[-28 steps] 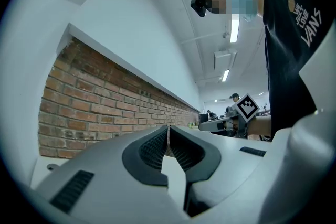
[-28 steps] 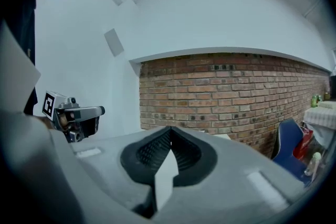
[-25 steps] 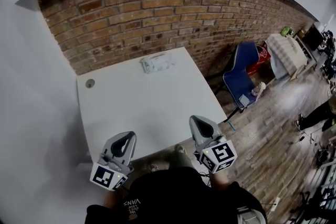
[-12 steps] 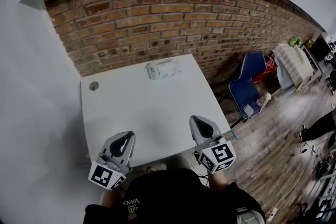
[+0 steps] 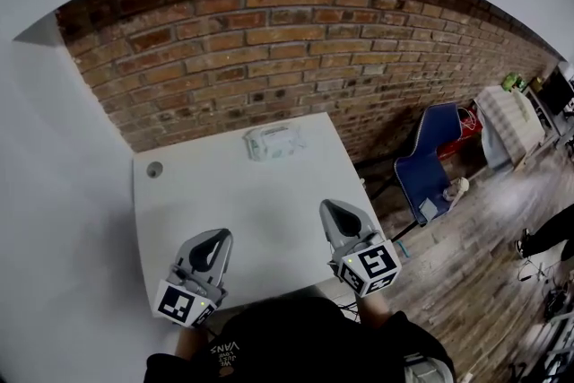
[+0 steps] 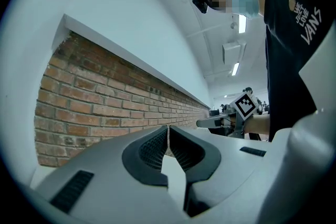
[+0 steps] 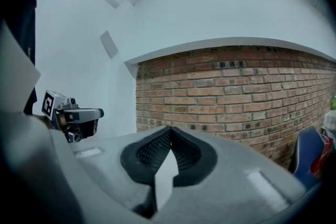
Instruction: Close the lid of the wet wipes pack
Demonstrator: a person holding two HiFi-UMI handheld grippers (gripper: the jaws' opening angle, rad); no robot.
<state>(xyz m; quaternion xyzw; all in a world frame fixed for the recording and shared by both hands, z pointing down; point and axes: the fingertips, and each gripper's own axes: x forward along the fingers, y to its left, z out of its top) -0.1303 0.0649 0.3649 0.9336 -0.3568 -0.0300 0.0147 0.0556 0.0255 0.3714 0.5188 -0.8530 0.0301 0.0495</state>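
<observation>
White pack (image 5: pixel 273 142) far across bench (image 5: pixel 242 202). Left gripper (image 5: pixel 218 234), right gripper (image 5: pixel 328 207) unmoved at near edge, jaws pressed together: approach not begun.

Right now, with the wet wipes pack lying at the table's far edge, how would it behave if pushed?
The wet wipes pack looks like a soft pouch, so it would probably give under pressure. It lies flat on the white table, so tipping or rolling seems unlikely. That surface looks smooth, so a sideways push may slide it.

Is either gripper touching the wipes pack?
No: the left gripper and right gripper hover over the table's near edge, far from the wet wipes pack.
</observation>
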